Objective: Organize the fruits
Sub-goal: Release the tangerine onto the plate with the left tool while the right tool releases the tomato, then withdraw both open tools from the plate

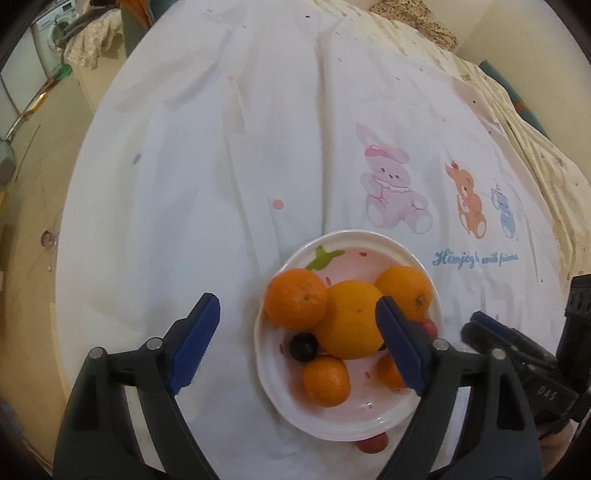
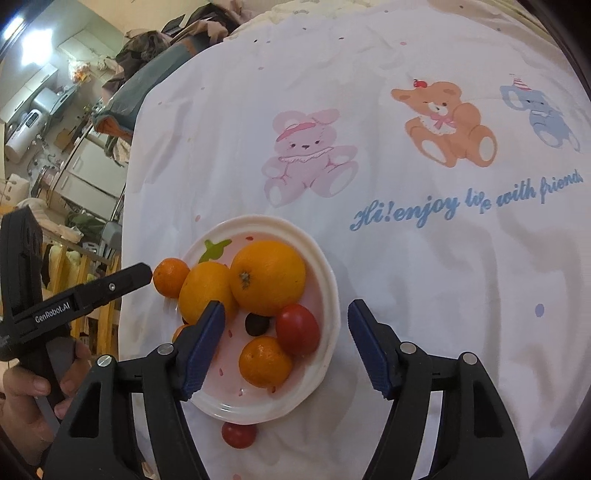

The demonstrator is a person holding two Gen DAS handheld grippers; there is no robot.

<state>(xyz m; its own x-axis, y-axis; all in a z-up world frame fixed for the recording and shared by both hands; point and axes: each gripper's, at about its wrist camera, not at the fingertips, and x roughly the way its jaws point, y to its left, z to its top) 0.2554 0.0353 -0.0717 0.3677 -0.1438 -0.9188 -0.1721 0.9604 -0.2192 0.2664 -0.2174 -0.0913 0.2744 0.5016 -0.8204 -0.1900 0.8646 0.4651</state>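
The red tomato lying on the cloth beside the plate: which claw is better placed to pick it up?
Probably the right claw. It is open, and the red tomato lies off the plate rim, just below its fingers. The left claw, also open, hangs over the oranges.

White cartoon-print sheet (image 2: 406, 258), washing machine (image 1: 55, 33), cluttered kitchen beyond.

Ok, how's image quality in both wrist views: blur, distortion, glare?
Left wrist: soft overall, printed lettering smeared, strong fisheye bending. Right wrist: sharper, lettering readable, same bending, bright ceiling light glare at the upper left corner; plate evenly lit.
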